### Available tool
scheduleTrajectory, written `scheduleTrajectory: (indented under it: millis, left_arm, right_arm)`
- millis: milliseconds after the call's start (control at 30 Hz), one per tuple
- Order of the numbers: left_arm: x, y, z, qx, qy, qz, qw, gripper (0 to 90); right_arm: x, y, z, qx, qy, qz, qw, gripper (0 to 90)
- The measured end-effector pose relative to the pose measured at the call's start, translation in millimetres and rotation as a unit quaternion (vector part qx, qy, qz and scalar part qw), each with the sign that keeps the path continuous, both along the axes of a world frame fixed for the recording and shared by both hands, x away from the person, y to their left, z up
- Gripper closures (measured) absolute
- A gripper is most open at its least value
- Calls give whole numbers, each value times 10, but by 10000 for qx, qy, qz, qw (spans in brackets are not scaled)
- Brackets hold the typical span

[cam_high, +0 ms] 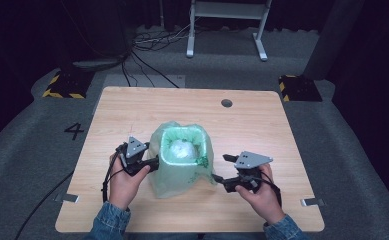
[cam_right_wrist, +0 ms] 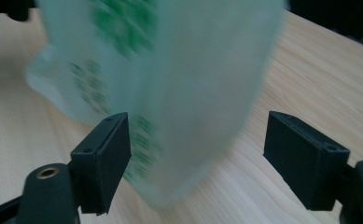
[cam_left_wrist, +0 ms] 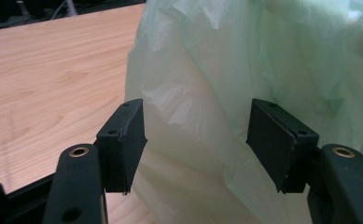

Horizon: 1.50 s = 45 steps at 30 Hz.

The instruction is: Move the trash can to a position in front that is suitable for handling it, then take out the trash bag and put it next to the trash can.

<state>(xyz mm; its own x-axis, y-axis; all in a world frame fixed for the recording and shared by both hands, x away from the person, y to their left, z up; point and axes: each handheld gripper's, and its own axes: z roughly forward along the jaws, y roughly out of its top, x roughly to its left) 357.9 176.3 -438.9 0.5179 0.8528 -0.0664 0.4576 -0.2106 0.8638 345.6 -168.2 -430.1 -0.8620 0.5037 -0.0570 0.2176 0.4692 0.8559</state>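
Bag (cam_high: 181, 167) lines a small bin mid-counter (cam_high: 132, 110). My left gripper (cam_high: 149, 165) hangs released, film between its jaws, unpinched; right gripper (cam_high: 221, 170) released, just beside the bag. Pinch loose film near the rim (not the bin wall), both sides level.

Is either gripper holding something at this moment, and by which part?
Nothing is held. The left gripper has its jaws open around a fold of the pale green plastic bag, not pressing it. The right gripper is open too.
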Motion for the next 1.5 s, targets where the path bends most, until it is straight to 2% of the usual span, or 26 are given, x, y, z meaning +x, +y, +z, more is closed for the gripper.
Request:
scheduleTrajectory:
  millis: [33,100,167,333,367,533,667,700,733,767,833,967,1033,1100,1167,1333,1467,1500]
  left_arm:
    - [0,-27,-6,-6,-9,-59,10000,366]
    - [3,-81,-15,-36,-3,-140,9999,363]
    - [25,-129,-30,-38,-41,-215,9998,352]
    - [106,-256,-89,-52,-86,-415,9991,353]
    - [115,-287,-99,-69,-56,-479,9988,408]
    - [121,-445,-115,20,-103,-588,9982,472]
    - [103,-537,-96,120,-101,-717,9973,481]
    - [90,-567,-96,76,-74,-722,9973,481]
    - [85,-582,-91,144,-106,-783,9968,481]
    - [70,-607,-89,118,-73,-805,9967,479]
    - [59,-647,-82,175,-72,-854,9962,440]
    - [61,-656,-90,141,-96,-773,9969,371]
    - [62,-635,-88,108,-140,-701,9974,288]
    - [39,-588,-60,131,-150,-631,9978,279]
    - [-6,-528,-22,183,-176,-580,9980,268]
    - [-213,-371,60,255,-236,-500,9981,243]
    - [-416,-270,35,342,-161,-556,9977,224]
    - [-510,-247,-7,339,-70,-679,9971,220]
  right_arm:
    - [0,0,0,0,0,0,10000,229]
    - [-24,107,29,63,-37,171,9998,229]
    - [-9,151,35,-3,-138,160,9998,229]
    - [54,138,12,65,-97,133,9998,262]
    - [50,127,-1,55,-121,30,9999,240]
    - [-9,81,-26,41,-221,-179,9996,203]
    - [-118,-16,-37,91,-193,-303,9993,188]
    - [-118,-16,-37,91,-193,-303,9993,188]
    - [-139,-39,-36,90,-193,-317,9993,189]
    - [-158,-64,-37,97,-194,-333,9992,190]
    - [-189,-131,-41,127,-185,-426,9988,193]
    - [-210,-165,-43,139,-181,-435,9988,203]
    - [-246,-202,-41,129,-229,-408,9988,230]
    - [-276,-244,-35,42,-330,-483,9983,219]
    - [-290,-271,-35,15,-340,-492,9982,217]
    - [-367,-424,-65,-132,-277,-616,9976,182]
    - [-429,-541,-144,-292,-174,-682,9971,175]
    - [-433,-556,-165,-297,-159,-681,9971,175]
